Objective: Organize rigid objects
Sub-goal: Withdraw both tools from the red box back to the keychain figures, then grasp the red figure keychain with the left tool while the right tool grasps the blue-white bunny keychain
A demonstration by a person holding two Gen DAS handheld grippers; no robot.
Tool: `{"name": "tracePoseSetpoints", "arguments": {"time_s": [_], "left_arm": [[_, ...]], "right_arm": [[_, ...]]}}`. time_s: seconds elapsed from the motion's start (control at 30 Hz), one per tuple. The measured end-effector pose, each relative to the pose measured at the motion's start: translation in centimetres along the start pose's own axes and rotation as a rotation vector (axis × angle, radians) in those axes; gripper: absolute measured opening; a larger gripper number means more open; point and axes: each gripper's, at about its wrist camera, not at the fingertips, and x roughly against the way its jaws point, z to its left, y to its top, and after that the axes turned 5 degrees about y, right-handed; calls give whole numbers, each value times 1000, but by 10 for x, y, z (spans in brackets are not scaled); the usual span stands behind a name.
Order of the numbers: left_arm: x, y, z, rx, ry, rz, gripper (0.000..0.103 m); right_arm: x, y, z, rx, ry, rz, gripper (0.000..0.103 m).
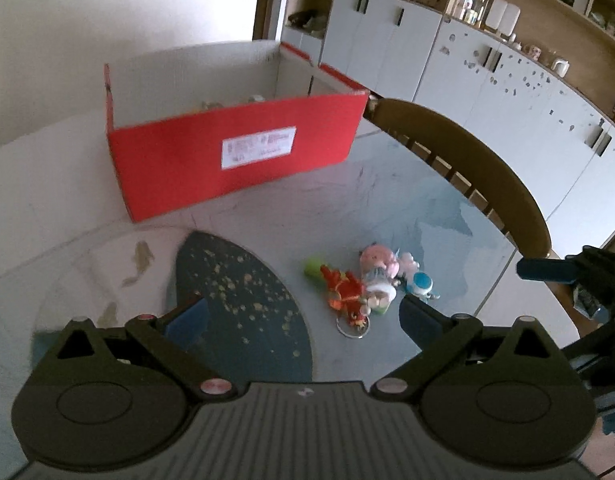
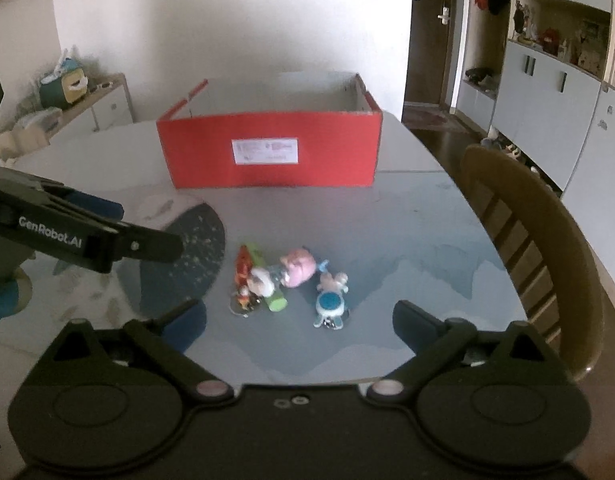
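Observation:
A cluster of small toy figures lies on the table: a red figure on a keyring [image 1: 345, 294] [image 2: 242, 276], a green piece [image 1: 313, 266] [image 2: 273, 300], a pink-headed doll [image 1: 377, 266] [image 2: 297, 268] and a blue-and-white figure [image 1: 421, 284] [image 2: 330, 305]. An open red box [image 1: 239, 156] [image 2: 271, 150] stands behind them; some small items show blurred inside. My left gripper [image 1: 303, 318] is open and empty, just short of the toys. My right gripper [image 2: 299, 322] is open and empty in front of the toys. The left gripper's body [image 2: 87, 236] shows at the left of the right wrist view.
A wooden chair [image 1: 479, 176] [image 2: 535, 236] stands at the table's right edge. A dark blue speckled mat [image 1: 243, 300] [image 2: 187, 256] lies left of the toys. White cabinets [image 1: 467, 92] line the far wall. A low sideboard with clutter [image 2: 67, 100] stands left.

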Motion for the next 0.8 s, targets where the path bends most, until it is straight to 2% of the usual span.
{"name": "tracePoseSetpoints", "arguments": {"time_s": [0.27, 0.43, 0.5, 0.63, 0.8], "left_arm": [[-22, -1, 0, 44, 19, 14, 102], [-37, -1, 1, 63, 41, 30, 102], [-43, 0, 4, 89, 35, 40, 102], [-52, 3, 6, 134, 10, 57, 102], [-62, 7, 4, 143, -6, 63, 102]], "right_arm": [[-28, -8, -10, 3, -13, 38, 87], [-40, -8, -14, 11, -4, 41, 84], [-45, -8, -14, 16, 1, 47, 78], [-54, -7, -17, 21, 10, 62, 77], [-64, -7, -19, 34, 20, 79, 71]]}}
